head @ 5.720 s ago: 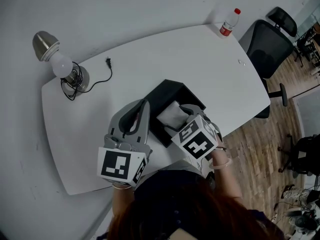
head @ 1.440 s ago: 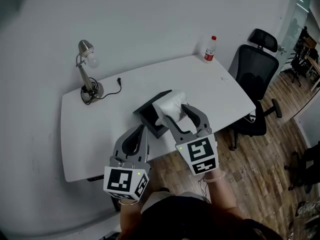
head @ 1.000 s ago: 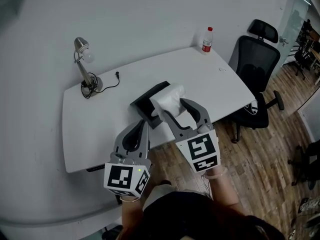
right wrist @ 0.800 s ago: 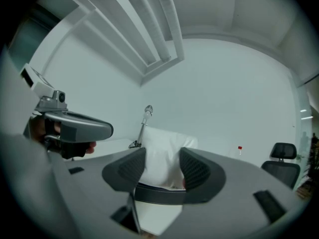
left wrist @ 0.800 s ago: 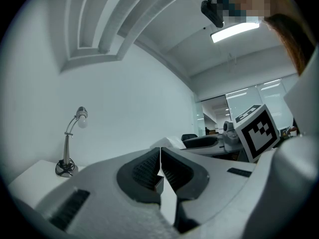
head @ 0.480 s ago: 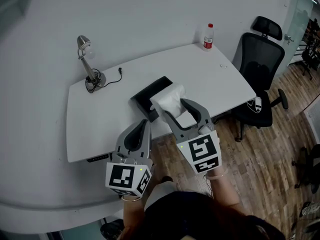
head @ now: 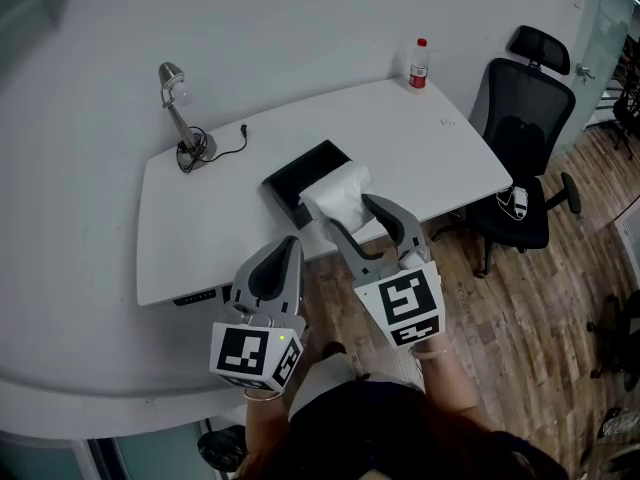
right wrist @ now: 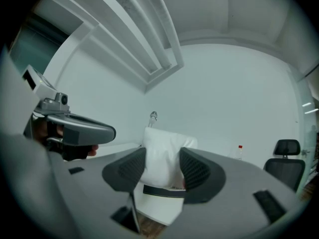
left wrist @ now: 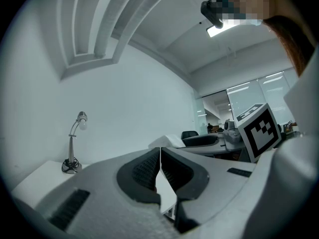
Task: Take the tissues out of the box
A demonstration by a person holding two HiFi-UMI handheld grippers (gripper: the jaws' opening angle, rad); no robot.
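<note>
My right gripper (head: 352, 214) is shut on the white pack of tissues (head: 340, 194), holding it in the air near the front edge of the white table (head: 220, 228). In the right gripper view the tissues (right wrist: 163, 162) sit squeezed between the two dark pads (right wrist: 195, 172). The black box (head: 298, 179) lies open on the table, just behind the pack. My left gripper (head: 284, 249) hangs level in front of the table edge, left of the right one; its jaws are shut with nothing between them (left wrist: 160, 159).
A desk lamp (head: 180, 108) with its loose cable stands at the table's back left. A bottle with a red cap (head: 419, 64) stands at the back right corner. A black office chair (head: 525, 158) is right of the table, on wooden floor.
Both grippers have drawn back from the table toward me, the right one carrying the tissues away from the box. The table now looks farther off.
</note>
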